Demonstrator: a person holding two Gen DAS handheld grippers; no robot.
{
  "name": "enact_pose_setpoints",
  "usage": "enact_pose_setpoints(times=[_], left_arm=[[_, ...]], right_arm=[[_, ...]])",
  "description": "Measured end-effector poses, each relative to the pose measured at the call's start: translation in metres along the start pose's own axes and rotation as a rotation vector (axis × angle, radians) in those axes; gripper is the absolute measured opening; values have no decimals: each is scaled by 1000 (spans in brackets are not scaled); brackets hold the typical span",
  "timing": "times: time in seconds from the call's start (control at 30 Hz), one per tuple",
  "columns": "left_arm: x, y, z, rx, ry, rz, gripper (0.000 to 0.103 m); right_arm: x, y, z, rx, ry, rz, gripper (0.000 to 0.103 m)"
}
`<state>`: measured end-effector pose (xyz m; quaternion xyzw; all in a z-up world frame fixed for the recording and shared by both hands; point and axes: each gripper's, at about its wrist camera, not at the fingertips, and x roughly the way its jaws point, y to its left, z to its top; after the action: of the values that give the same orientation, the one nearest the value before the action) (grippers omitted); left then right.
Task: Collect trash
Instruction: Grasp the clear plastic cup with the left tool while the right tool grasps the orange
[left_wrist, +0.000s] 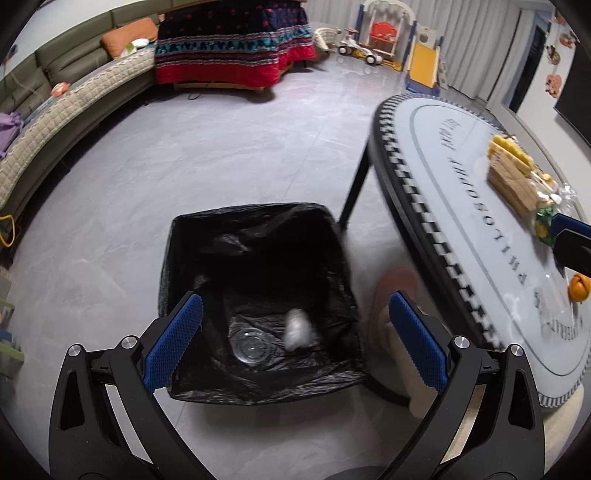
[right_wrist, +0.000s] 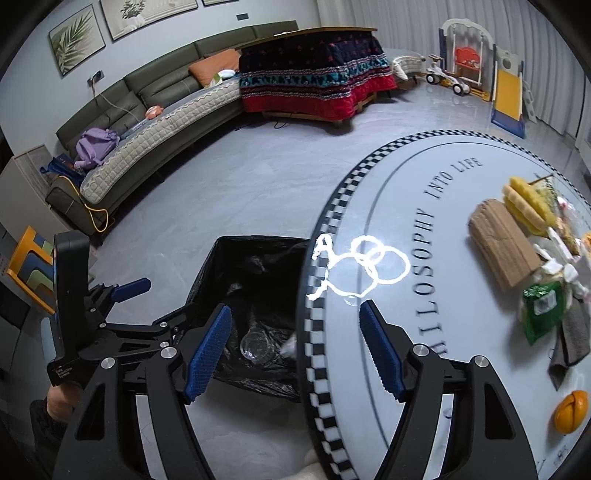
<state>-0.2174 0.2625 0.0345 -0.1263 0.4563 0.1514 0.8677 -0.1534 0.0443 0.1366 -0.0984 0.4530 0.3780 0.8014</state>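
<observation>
With both grippers empty over the bin's edge, the risks lie mostly in the next reach.

Left gripper (left_wrist: 295, 339): fingers spread wide, nothing between them, hanging over the bin (left_wrist: 369, 384).
Right gripper (right_wrist: 295, 350): fingers released and empty, straddling the checkered rim of the surface (right_wrist: 321, 369).
Bin contents: a clear cup (left_wrist: 251, 345) and a pale crumpled scrap (left_wrist: 297, 329) lie on the black liner; the scrap is blurred.
Trash left: green packet (right_wrist: 543, 310), cardboard piece (right_wrist: 502, 247), yellow pieces (right_wrist: 524, 203), orange peel (right_wrist: 570, 411) and white scraps, all well apart from the right fingers.
Risk, reach: clustered litter may scatter if the fingers push in from the side.
Risk, carry: light wrappers could slip and miss the bin, which sits partly tucked under the rim.
Risk, liner: a low finger could snag the loose plastic.
</observation>
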Motion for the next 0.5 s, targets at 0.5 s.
enact_pose_setpoints(times=[0.5], left_arm=[[-13, -170, 10, 228, 32, -201, 98]], right_arm=[[-86, -127, -50, 163, -60, -214, 75]])
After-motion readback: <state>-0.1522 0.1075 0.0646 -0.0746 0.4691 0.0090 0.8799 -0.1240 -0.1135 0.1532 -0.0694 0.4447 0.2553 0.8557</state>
